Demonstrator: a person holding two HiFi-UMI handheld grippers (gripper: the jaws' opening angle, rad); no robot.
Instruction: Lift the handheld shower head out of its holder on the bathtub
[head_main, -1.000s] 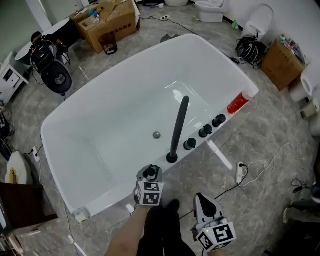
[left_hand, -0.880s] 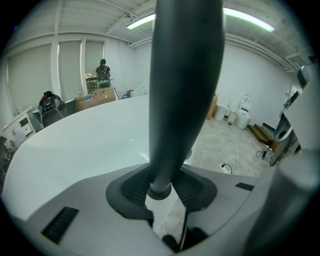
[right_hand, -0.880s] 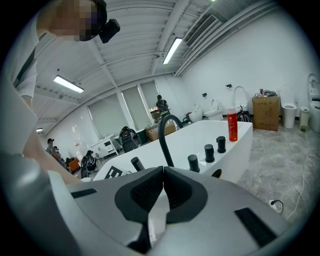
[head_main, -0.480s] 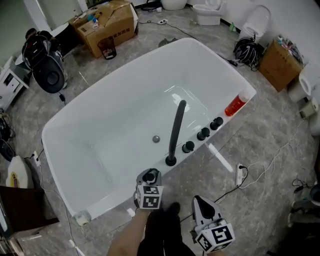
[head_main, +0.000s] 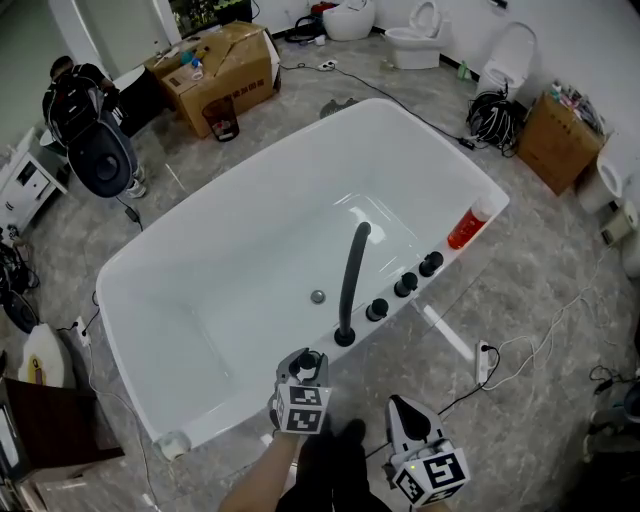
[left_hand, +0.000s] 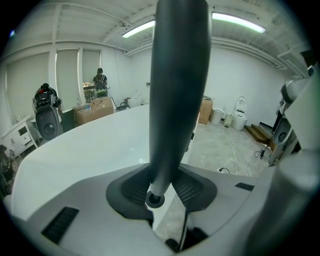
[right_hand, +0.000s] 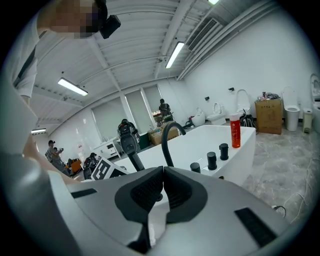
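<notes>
My left gripper (head_main: 303, 362) is shut on the dark grey handheld shower head (left_hand: 176, 90), just outside the near rim of the white bathtub (head_main: 240, 160). In the left gripper view the wand stands upright between the pads (left_hand: 190, 189), its lower end hanging free over the tub rim. Its holder is hidden under the gripper. From the right gripper view the wand (right_hand: 134, 159) rises beside the left marker cube. My right gripper (head_main: 403, 406) hangs lower right over the floor, shut and empty.
A black arched spout (head_main: 350, 275) and three black knobs (head_main: 405, 285) stand on the tub's near rim, with a red bottle (head_main: 462, 228) further right. Cables and a power strip (head_main: 482, 360) lie on the floor. Cardboard boxes (head_main: 225, 55) and toilets (head_main: 420, 35) stand beyond the tub.
My left gripper has risen a little with the shower head in it. The right gripper has lifted slightly. The head view has shifted, so the tub sits lower in the picture.
</notes>
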